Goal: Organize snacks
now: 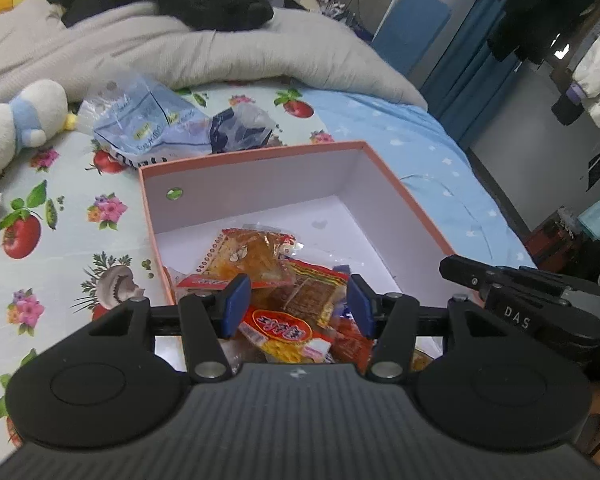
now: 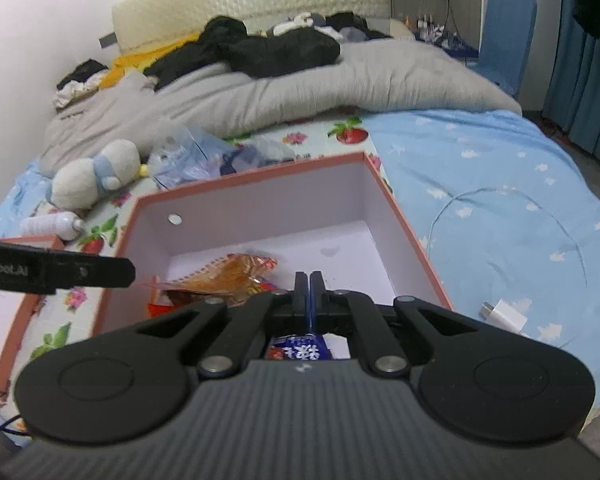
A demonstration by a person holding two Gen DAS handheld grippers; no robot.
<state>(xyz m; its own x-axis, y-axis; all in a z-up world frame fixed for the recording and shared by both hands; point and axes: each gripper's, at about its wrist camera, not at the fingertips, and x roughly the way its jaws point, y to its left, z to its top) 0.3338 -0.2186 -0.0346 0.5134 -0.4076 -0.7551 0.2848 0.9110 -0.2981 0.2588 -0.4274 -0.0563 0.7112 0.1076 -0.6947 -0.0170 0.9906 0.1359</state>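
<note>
Currently the open box (image 2: 380, 200) sits on the bed, snack packets (image 1: 284, 304) heaped at its near end. Left gripper (image 1: 296, 304) hangs directly above that heap, fingers apart and empty. Right gripper (image 2: 309, 284), fingers pressed together on a blue packet (image 2: 300, 348), stands over the box's near edge, so release is downward.

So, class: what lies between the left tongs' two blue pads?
Left wrist view: red and orange snack packets in the orange-rimmed box; the left tongs touch none.
</note>
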